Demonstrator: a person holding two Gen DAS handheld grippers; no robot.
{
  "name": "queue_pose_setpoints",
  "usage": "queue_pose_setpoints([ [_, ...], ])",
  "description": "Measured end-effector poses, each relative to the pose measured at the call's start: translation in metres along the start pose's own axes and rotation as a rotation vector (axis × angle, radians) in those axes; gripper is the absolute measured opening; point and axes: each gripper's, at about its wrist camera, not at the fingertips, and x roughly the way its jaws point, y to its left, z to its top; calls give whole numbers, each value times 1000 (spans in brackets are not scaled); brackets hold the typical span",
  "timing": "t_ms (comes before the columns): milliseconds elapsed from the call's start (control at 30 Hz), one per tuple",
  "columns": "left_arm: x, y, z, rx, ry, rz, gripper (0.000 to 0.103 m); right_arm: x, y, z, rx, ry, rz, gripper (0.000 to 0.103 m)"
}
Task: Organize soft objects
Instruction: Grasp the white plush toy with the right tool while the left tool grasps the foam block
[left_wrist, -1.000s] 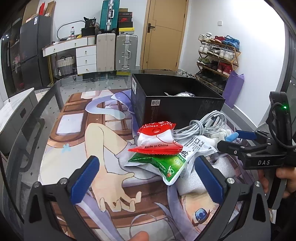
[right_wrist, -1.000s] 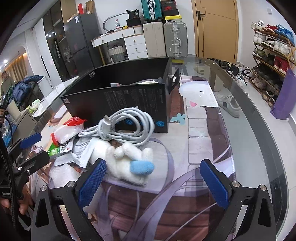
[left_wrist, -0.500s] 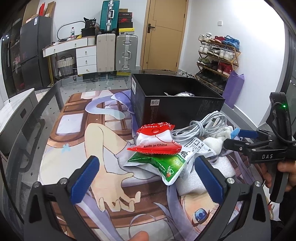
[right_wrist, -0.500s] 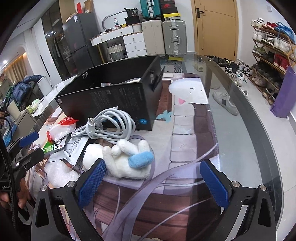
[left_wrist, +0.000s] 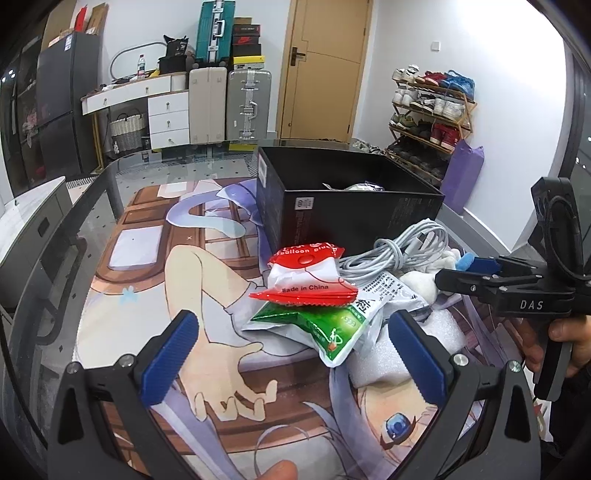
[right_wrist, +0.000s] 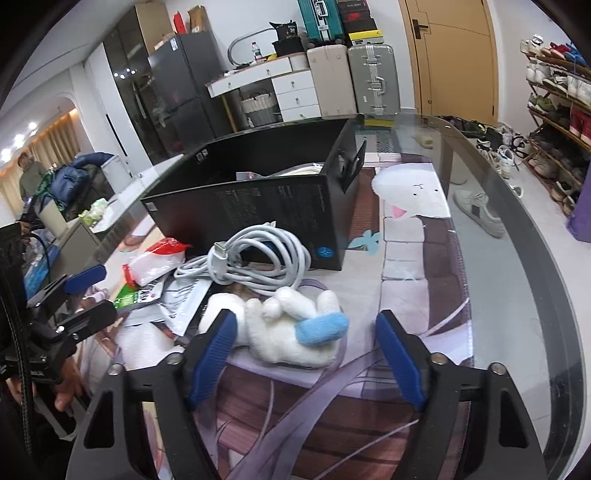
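- Your right hand-held gripper (right_wrist: 304, 354) pointed down at the white plush toy (right_wrist: 284, 332). Its jaws were closing, with the toy between the blue pads (right_wrist: 212, 350); the left pad sat at the toy's white end, but I could not tell whether it touched, and the right pad stood clear of the blue tip.
- The plush toy lay on its side on the printed mat (right_wrist: 406, 258) covering the glass surface (right_wrist: 517, 229), just in front of the black box (right_wrist: 258, 206).
- A coiled white cable (right_wrist: 255, 258) rested between the toy and the box, touching the toy's upper edge.
- Your left hand-held gripper (left_wrist: 291, 354) had its jaws wide apart with nothing between the pads, hovering low over the mat.
- Just ahead of it sat a red and white packet (left_wrist: 306, 273) stacked on a green packet (left_wrist: 325, 325), which lay over a white printed pouch (left_wrist: 388, 295).
- White foam (left_wrist: 376, 354) lay beside the green packet, under the pile's near edge.
- The black box stood open at the top, with some items inside that were too hidden to name.
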Motion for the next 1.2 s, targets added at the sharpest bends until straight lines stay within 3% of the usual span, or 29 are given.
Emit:
queue_pose_setpoints([
  [200, 0, -5, 0, 20, 2, 6, 103, -4, 4, -6, -10, -2, 41, 55],
  [400, -3, -9, -1, 25, -8, 42, 103, -8, 1, -10, 4, -4, 72, 44],
  [733, -9, -37, -6, 71, 19, 35, 103, -25, -11, -14, 0, -34, 105, 40],
  [1000, -6, -63, -7, 48, 62, -37, 103, -38, -9, -14, -39, -61, 124, 40],
  [1200, 5, -85, -11, 39, 74, 73, 103, -44, -13, -15, -36, -81, 109, 40],
])
